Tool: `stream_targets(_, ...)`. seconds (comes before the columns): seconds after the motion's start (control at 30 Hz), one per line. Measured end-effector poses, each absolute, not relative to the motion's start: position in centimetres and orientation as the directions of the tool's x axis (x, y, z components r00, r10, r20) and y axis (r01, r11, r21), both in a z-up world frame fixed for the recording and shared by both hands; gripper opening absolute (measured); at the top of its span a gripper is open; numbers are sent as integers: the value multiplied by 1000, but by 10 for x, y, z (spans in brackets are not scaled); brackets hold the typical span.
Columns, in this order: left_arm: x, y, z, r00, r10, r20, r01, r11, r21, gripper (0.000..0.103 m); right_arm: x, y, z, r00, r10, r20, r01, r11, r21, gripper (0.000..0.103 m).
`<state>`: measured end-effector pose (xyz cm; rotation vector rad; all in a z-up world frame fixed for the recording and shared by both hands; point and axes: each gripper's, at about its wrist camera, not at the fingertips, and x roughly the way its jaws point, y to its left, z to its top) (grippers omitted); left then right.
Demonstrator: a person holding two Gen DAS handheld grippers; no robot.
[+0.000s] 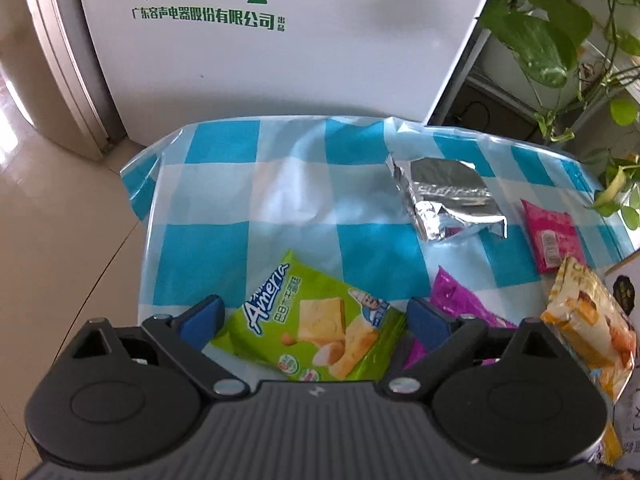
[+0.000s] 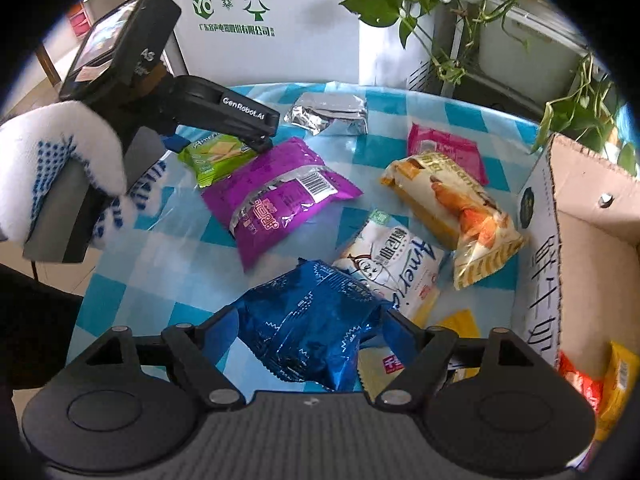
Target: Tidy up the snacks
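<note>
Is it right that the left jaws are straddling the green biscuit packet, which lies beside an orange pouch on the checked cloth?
Not quite. The pouch beside the green biscuit packet is purple, not orange, as the right wrist view shows. The rest holds: the left jaws straddle that packet on the checked cloth.

Snack packets [image 2: 280, 192] on table [image 2: 120, 300], box [image 2: 580, 248] rightward

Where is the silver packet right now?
In the right wrist view the silver packet lies at the table's far edge by the white box, beyond the purple packet, left of the pink one.
</note>
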<state>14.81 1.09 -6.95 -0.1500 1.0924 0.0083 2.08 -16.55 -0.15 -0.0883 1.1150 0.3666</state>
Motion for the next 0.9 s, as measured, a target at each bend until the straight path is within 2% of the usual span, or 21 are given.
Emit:
stream_targets(0.17, 138, 22, -65, 461, -89, -883, -71, 988, -136, 85, 19, -157, -2, 361, 281, -889, -372, 918, 139, 84)
stream_targets(0.3, 129, 30, -63, 439, -103, -893, -51, 989, -139, 82, 15, -151, -3, 301, 351, -887, -417, 884, 208, 84)
stream_targets(0.37, 124, 32, -61, 419, -110, -901, -28, 991, -134, 82, 11, -150, 0, 290, 373, -882, -447, 867, 220, 84)
stream_targets(0.6, 115, 40, -54, 386, -244, -890, 80, 970, -231, 84, 6, -155, 13, 303, 411, -860, -482, 845, 234, 84)
stream_targets(0.73, 115, 40, -52, 415, -208, -886, 96, 978, -185, 84, 10, -165, 24, 351, 411, -841, -456, 860, 230, 84)
stream_targets(0.9, 119, 35, -50, 485, -179, -856, 94, 984, -153, 90, 15, -173, 28, 387, 403, -829, -401, 883, 243, 84)
